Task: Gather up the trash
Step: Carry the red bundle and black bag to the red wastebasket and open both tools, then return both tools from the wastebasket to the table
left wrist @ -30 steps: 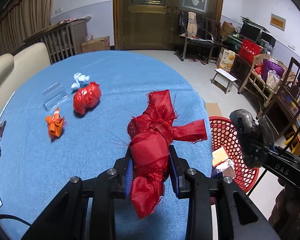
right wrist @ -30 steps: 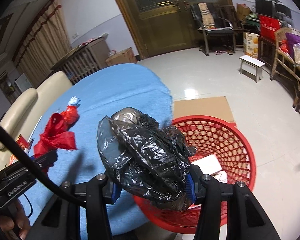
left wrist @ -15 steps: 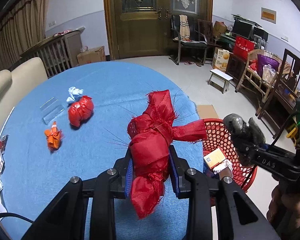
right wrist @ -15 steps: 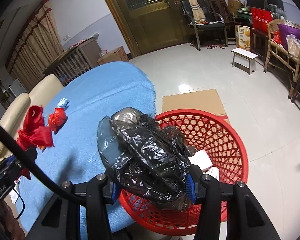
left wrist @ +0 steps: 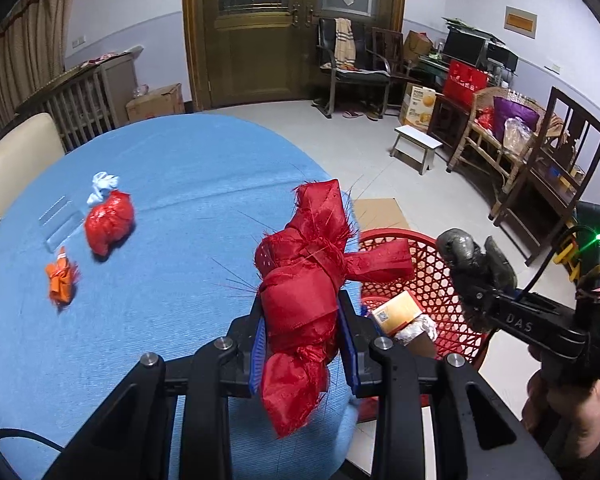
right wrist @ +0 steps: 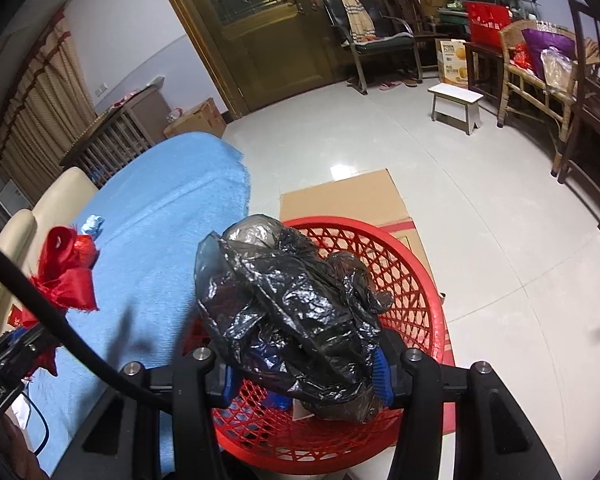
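Note:
My left gripper [left wrist: 305, 350] is shut on a frayed red cloth bundle [left wrist: 304, 300], held above the right edge of the blue-clothed table [left wrist: 172, 184]. My right gripper [right wrist: 305, 376] is shut on a crumpled black plastic bag [right wrist: 296, 312], held directly over the red mesh basket [right wrist: 416, 292] on the floor. In the left wrist view the basket [left wrist: 432, 280] sits just past the table edge, with a yellow box [left wrist: 396, 312] and white paper inside. Still on the table lie a red plastic ball [left wrist: 110, 226], a pale blue wad [left wrist: 102, 186] and an orange scrap [left wrist: 62, 278].
Flat cardboard [right wrist: 340, 200] lies on the tiled floor under and behind the basket. A clear plastic piece [left wrist: 60, 222] rests on the table's left. A white stool [right wrist: 454, 106], chairs and cluttered shelves line the right wall. A cream sofa [right wrist: 60, 196] borders the table's far side.
Both grippers have shifted right, toward the basket. The black bag now hangs over the basket's middle instead of its left rim. More of the basket shows beside the red cloth bundle.

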The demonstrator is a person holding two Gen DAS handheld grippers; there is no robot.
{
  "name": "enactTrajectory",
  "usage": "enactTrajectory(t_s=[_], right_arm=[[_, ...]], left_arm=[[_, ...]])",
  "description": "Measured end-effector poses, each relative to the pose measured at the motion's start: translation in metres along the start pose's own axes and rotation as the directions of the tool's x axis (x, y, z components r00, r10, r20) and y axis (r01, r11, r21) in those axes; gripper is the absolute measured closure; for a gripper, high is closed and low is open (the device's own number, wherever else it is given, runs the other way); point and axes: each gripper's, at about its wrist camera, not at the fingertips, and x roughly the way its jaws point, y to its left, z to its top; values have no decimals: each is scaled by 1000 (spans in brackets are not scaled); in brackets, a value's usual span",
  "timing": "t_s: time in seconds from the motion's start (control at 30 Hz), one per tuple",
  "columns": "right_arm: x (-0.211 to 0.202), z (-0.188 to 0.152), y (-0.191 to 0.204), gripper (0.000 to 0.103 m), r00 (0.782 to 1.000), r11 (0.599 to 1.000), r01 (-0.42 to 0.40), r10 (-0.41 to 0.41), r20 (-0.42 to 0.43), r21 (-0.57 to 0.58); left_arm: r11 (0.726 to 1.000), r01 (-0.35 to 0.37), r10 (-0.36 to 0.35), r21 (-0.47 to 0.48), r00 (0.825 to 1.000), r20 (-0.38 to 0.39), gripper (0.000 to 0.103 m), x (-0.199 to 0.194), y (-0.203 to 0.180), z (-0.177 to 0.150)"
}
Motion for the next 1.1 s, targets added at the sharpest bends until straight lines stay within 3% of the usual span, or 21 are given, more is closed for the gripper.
enactTrajectory(t_s=[0.07, 0.17, 0.93, 1.03, 1.1], right_arm=[[3, -1, -4, 45, 1000, 1000, -3, 3, -11, 13], [9, -2, -10, 27, 999, 999, 17, -15, -31, 34], [-38, 16, -48, 27, 994, 990, 3, -19, 112, 138], [-42, 17, -53, 27, 993, 989, 6, -24, 118, 149], [-44, 17, -56, 27, 992, 988, 7, -27, 122, 157]], left_arm=[[1000, 10, -10, 6, 1000, -6, 70, 3, -6, 0], [1000, 20, -20, 13, 1000, -18, 70, 8, -12, 0], [991, 79, -69, 108, 994, -86, 70, 41, -63, 9], [990, 78, -66, 120, 992, -104, 64, 48, -68, 9], [988, 81, -65, 131, 990, -123, 46, 55, -73, 10]])
